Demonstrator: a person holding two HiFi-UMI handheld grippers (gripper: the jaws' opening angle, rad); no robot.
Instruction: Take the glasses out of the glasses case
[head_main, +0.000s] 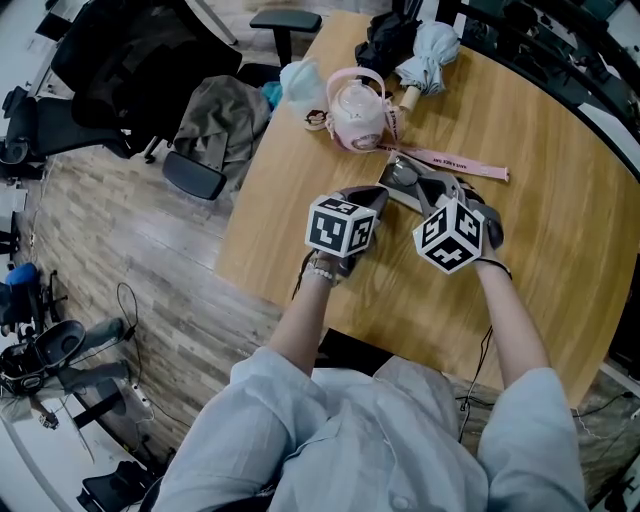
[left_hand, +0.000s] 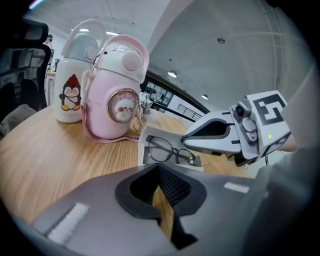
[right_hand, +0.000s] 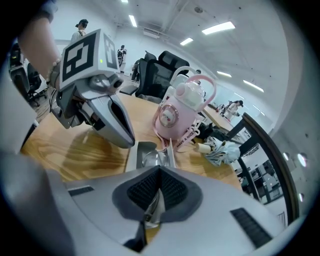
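Note:
An open grey glasses case lies on the wooden table, just in front of the pink bottle. Dark-framed glasses rest in it. My right gripper reaches in from the right. It is shut on the right end of the glasses, and a thin piece of the frame shows between its pads. My left gripper is shut, with its tips at the case's near left edge. I cannot tell whether it presses on the case.
A pink bottle and a white penguin bottle stand behind the case, with a pink strap trailing to the right. A folded umbrella and a black bag lie at the far end. The table's left edge is close.

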